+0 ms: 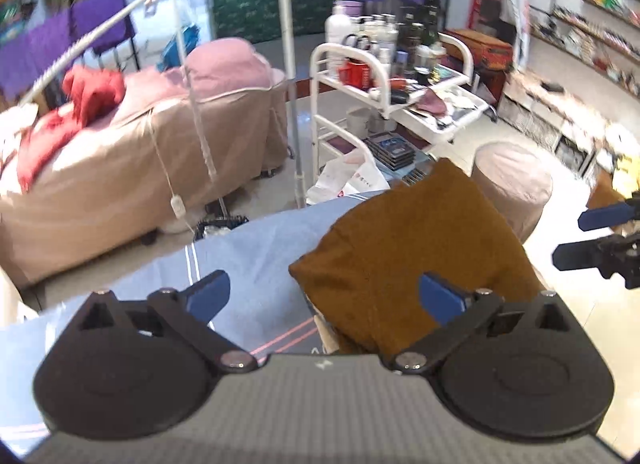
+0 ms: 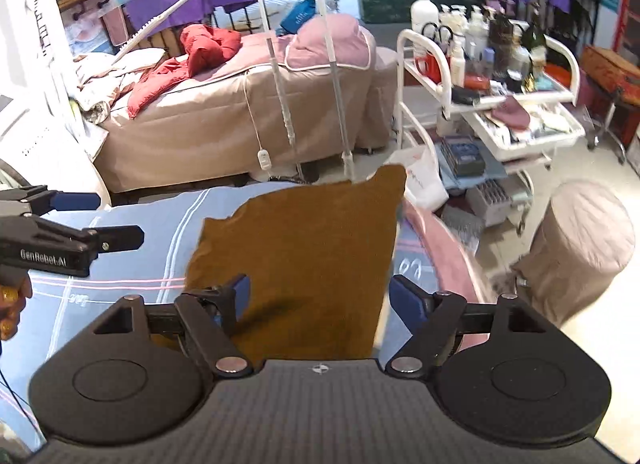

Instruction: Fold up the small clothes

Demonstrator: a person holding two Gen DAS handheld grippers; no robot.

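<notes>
Lying on the blue sheet (image 2: 120, 224), the brown cloth (image 2: 304, 264) is running near to far; both claws (image 1: 324, 296) (image 2: 320, 296) are gaping apart.

A brown cloth (image 2: 304, 260), plain with no pattern, fills the middle of the frame. It lies on a light blue sheet (image 2: 132, 232) crossed by thin white and pink lines. Both grippers are black with blue fingers (image 1: 208, 294). In the upper left, a red jacket (image 2: 208, 46) rests on a beige bed (image 2: 224, 128) with a pink pillow (image 2: 332, 42). The cart (image 2: 432, 76) at upper right is white.
</notes>
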